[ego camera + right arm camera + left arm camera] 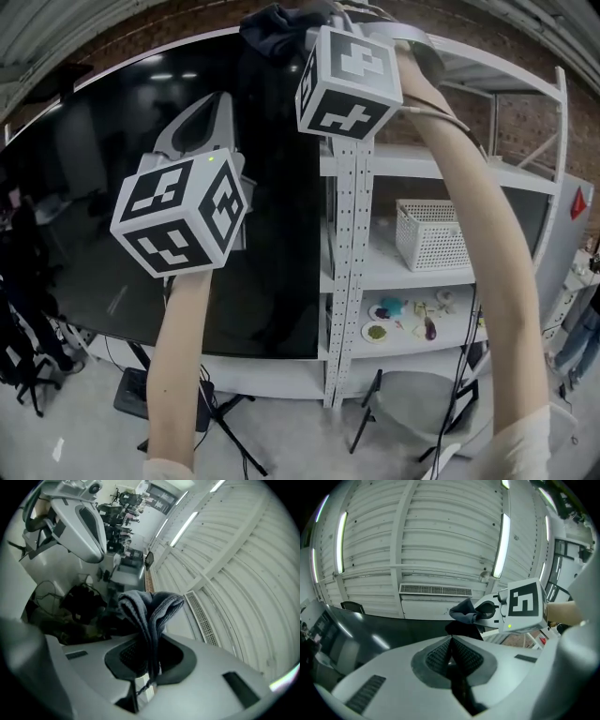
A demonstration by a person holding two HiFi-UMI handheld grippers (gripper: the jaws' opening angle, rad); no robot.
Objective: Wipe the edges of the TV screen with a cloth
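Note:
The big black TV screen (112,169) fills the left of the head view. A dark blue cloth (275,28) is bunched at the screen's top right corner. My right gripper (314,26) is shut on it there, raised high. In the right gripper view the cloth (149,611) hangs folded out of the shut jaws of the right gripper (146,654). My left gripper (216,101) points up in front of the screen, below and left of the cloth. It is shut and holds nothing (450,643). From the left gripper view the cloth (464,612) sits above the screen (370,630).
A white metal shelf rack (342,234) stands right beside the TV's right edge, holding a white basket (433,234) and small items (405,314). A grey chair (412,403) and the TV stand's legs (225,422) are on the floor below.

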